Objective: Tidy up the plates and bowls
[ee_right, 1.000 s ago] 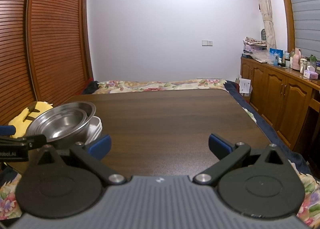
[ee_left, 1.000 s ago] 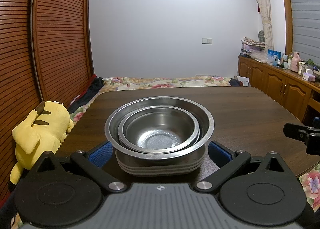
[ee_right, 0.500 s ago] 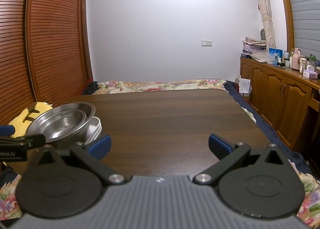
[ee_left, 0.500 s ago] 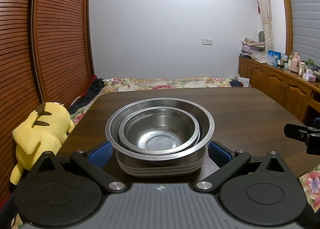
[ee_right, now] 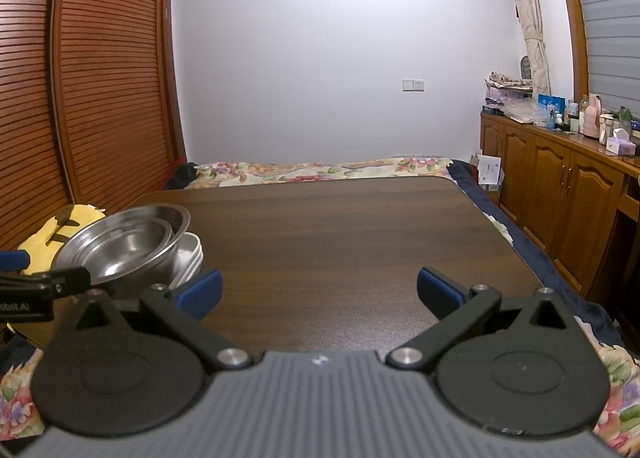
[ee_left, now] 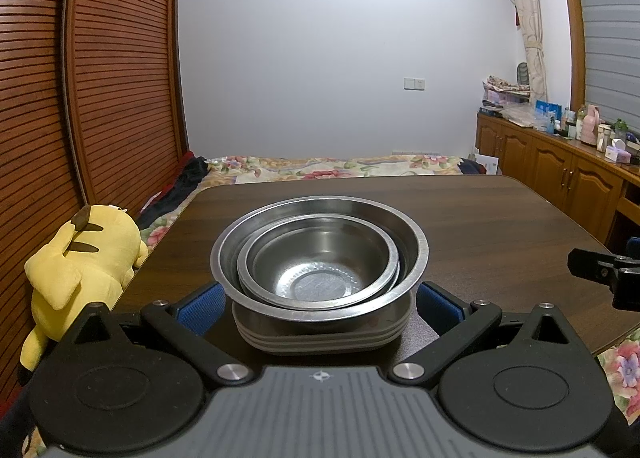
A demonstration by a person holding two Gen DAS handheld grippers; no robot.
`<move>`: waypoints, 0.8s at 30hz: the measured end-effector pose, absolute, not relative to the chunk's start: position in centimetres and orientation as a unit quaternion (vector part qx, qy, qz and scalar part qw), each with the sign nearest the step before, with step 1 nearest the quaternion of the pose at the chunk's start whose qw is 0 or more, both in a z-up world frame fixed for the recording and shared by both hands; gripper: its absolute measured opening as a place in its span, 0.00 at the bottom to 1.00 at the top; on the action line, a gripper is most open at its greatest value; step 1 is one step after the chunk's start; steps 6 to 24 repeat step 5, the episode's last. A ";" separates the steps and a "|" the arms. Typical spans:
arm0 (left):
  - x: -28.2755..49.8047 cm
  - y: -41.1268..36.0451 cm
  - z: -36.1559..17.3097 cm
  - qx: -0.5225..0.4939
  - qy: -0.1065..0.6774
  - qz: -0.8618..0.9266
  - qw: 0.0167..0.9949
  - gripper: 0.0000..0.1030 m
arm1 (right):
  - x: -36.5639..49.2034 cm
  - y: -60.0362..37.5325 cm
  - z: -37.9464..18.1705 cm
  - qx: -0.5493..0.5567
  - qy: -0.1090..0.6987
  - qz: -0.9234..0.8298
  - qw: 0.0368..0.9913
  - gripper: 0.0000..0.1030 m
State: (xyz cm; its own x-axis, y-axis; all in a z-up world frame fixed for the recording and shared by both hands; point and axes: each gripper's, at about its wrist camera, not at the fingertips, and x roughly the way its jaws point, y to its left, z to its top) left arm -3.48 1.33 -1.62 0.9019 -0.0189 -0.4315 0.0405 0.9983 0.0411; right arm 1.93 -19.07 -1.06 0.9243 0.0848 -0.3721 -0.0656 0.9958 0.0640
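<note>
On my far left a yellow plush toy (ee_left: 76,262) lies on the bed just beside the dark brown wooden worktop (ee_left: 480,226). The stack sits near that left edge: a small shiny steel bowl (ee_left: 318,262) nested in a wide steel bowl (ee_left: 416,254), both resting on a pile of grey rounded-square plates (ee_left: 320,332). My left tool (ee_left: 318,296) has its blue pads spread wide on either side of the stack, clamped on nothing. My right tool (ee_right: 318,288) is likewise spread apart, over bare worktop with nothing between its pads.

The risk, as I judge it: the wide bowl overhangs the plates and looks slightly tilted, so closing on the smooth steel wall could make it slip or rock off the pile. A sideways nudge could push the whole stack toward the near left edge and the toy.

The left view looks down into the bowls and shows the embossed bottom of the small one. The right view shows the stack from the side, revealing the white plate interiors and the open worktop to its right.
</note>
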 end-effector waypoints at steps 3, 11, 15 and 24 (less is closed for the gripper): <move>-3.5 1.3 -1.6 0.025 0.221 -0.015 0.975 1.00 | 1.9 -19.1 -1.1 0.025 0.191 0.038 0.981 1.00; -3.5 1.4 -1.6 0.024 0.221 -0.015 0.975 1.00 | 1.9 -19.1 -1.1 0.025 0.191 0.038 0.981 1.00; -3.5 1.4 -1.6 0.024 0.221 -0.015 0.975 1.00 | 1.9 -19.1 -1.1 0.025 0.191 0.038 0.981 1.00; -3.5 1.4 -1.6 0.024 0.221 -0.015 0.975 1.00 | 1.9 -19.1 -1.1 0.025 0.191 0.038 0.981 1.00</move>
